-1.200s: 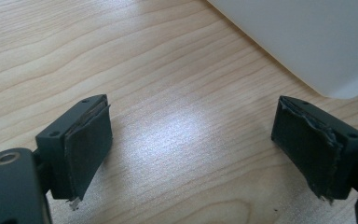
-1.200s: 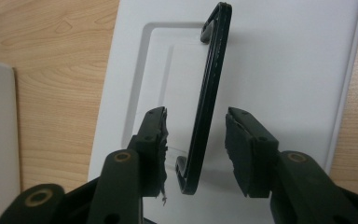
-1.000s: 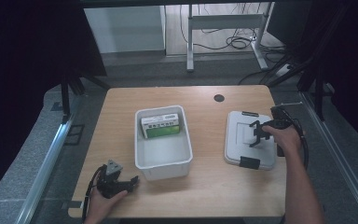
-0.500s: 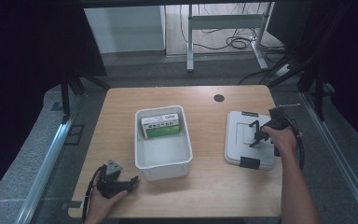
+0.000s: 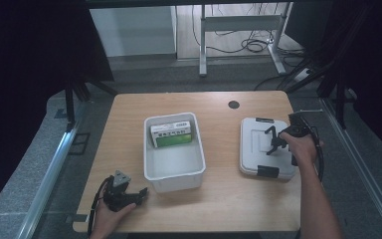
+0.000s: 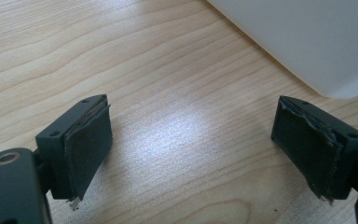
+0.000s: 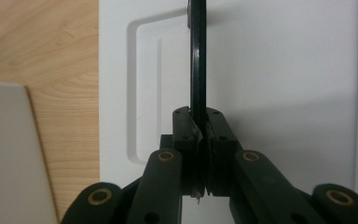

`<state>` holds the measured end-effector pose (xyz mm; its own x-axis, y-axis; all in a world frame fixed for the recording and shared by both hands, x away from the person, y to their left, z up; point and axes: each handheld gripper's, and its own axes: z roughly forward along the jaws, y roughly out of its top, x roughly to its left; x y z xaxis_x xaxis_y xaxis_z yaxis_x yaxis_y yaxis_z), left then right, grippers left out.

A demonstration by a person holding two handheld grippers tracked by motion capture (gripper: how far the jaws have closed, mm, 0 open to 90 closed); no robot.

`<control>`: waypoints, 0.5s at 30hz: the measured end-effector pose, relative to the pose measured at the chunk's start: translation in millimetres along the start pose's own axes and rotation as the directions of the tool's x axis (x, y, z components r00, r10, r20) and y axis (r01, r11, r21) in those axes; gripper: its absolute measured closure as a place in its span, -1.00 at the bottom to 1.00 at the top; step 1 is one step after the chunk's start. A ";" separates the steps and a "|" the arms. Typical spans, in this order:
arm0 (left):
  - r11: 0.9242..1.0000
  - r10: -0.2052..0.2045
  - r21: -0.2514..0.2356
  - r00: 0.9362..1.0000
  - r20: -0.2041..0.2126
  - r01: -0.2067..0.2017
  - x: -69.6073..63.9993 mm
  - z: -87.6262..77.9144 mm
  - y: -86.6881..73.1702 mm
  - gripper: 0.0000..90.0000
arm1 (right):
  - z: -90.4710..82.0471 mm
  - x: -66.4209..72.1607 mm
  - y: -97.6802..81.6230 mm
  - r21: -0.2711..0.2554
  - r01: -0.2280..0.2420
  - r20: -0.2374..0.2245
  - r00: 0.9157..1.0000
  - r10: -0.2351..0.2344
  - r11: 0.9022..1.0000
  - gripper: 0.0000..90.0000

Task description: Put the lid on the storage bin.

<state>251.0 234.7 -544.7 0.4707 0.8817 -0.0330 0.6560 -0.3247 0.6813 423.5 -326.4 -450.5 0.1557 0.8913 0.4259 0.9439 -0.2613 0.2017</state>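
Presently the right gripper point(image 7: 199, 128) is clamped on the thin black handle point(image 7: 197, 56) of the lid point(image 5: 258, 144), lying right of the bin point(image 5: 173, 175); lid judged light, stiff, slick, best lifted by that handle; left gripper point(image 6: 193, 149) released, near-left.

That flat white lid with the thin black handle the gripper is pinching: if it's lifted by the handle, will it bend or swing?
The lid looks like moulded plastic with raised panels, so probably stiff and light. The right gripper pinches only the thin handle, so the lid may swing or tilt. Its smooth surface would likely slide easily on the table.
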 end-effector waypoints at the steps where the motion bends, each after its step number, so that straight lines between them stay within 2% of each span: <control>1: 1.000 0.000 0.000 1.000 0.000 0.000 0.0 0.0 0.0 -0.73 | -2.2 1.0 -0.3 -0.005 -0.002 -0.010 1.000 0.002 1.000 0.89; 7: 1.000 0.000 0.000 1.000 0.000 0.000 -0.1 0.1 0.0 -0.73 | -16.7 7.4 -1.9 -0.019 0.019 -0.029 0.999 -0.020 1.000 0.89; 15: 1.000 0.000 0.000 1.000 0.000 0.000 -0.1 0.1 0.0 -0.73 | -29.0 6.6 -6.4 -0.038 0.022 -0.070 0.997 -0.025 0.999 0.89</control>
<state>251.0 234.6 -544.8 0.4707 0.8817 -0.0330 0.6558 -0.3246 0.6815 410.1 -329.5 -423.3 0.1115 0.8695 0.4811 0.9354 -0.2553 0.2446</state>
